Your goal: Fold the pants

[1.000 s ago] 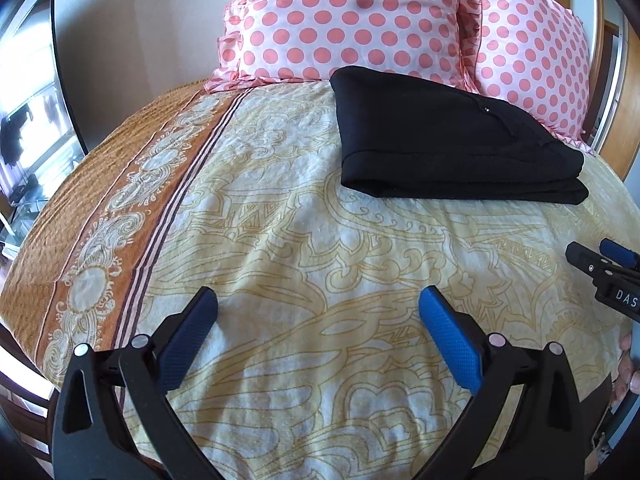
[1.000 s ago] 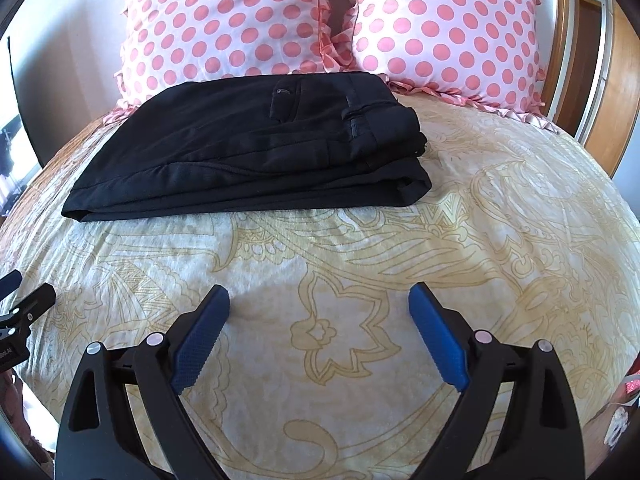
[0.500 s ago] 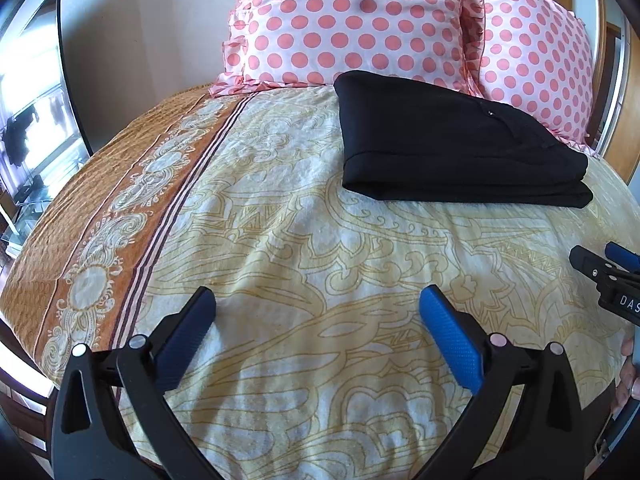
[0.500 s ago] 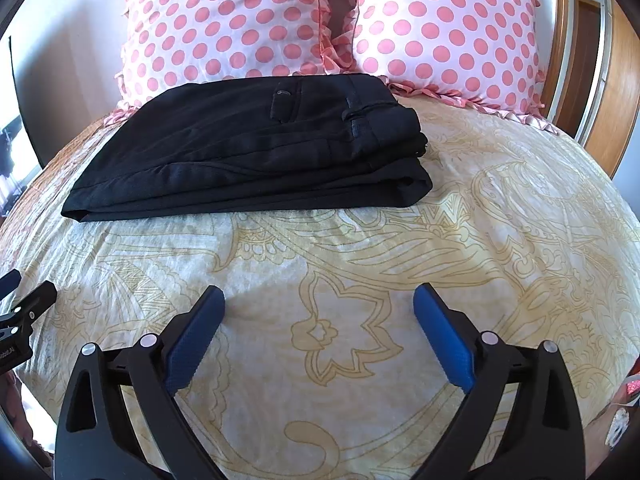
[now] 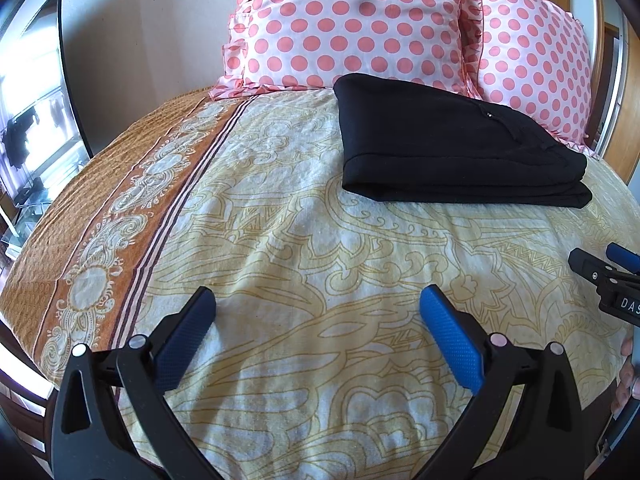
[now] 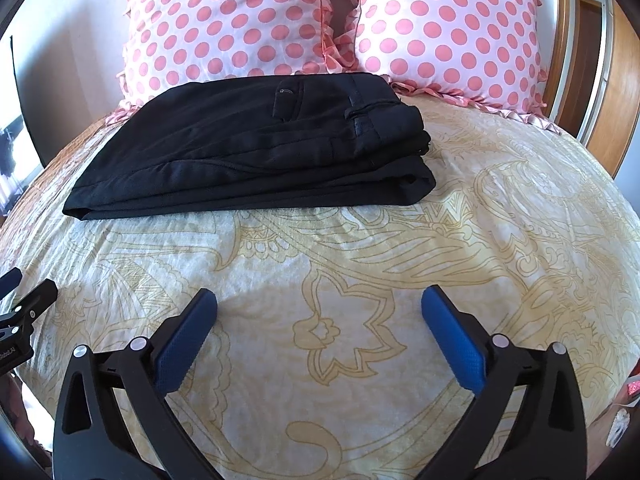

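The black pants (image 5: 452,148) lie folded in a flat stack on the yellow patterned bedspread (image 5: 320,248), just in front of the pillows. They also show in the right wrist view (image 6: 256,144), waistband to the right. My left gripper (image 5: 316,300) is open and empty, held over the bedspread well short of the pants. My right gripper (image 6: 318,300) is open and empty too, also short of the pants. Each gripper's tip shows at the edge of the other's view.
Two pink polka-dot pillows (image 6: 248,20) stand against the headboard behind the pants. The bedspread's orange border (image 5: 104,200) runs along the left side of the bed. A wooden door (image 6: 624,92) is at the right. A window area (image 5: 28,120) is at the left.
Both grippers have drawn back slightly and the views have risen a little. The pants have not moved, and both grippers stay open.
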The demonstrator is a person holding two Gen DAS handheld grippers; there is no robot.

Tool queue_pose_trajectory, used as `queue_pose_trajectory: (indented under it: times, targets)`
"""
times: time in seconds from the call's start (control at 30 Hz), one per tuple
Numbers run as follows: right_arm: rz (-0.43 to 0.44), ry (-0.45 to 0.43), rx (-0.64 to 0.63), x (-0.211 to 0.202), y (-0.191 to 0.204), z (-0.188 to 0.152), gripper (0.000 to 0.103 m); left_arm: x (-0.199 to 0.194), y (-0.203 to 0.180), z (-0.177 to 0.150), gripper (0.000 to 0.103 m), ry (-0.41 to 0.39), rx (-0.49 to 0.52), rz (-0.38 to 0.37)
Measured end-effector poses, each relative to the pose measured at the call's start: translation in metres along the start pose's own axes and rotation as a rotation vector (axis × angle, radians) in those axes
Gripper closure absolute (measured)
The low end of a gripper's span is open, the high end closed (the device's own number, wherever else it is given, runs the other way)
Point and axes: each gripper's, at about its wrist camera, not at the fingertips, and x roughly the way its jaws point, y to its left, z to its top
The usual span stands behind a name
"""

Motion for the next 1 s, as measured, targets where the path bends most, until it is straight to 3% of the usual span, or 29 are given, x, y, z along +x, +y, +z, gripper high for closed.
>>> queue_pose_trajectory:
  times: [1.0]
  targets:
    - [-0.001, -0.001, 0.0, 0.0005, 0.0003, 0.0004, 0.001, 0.001, 0.0007, 0.0007, 0.002, -0.004, -0.002, -0.001]
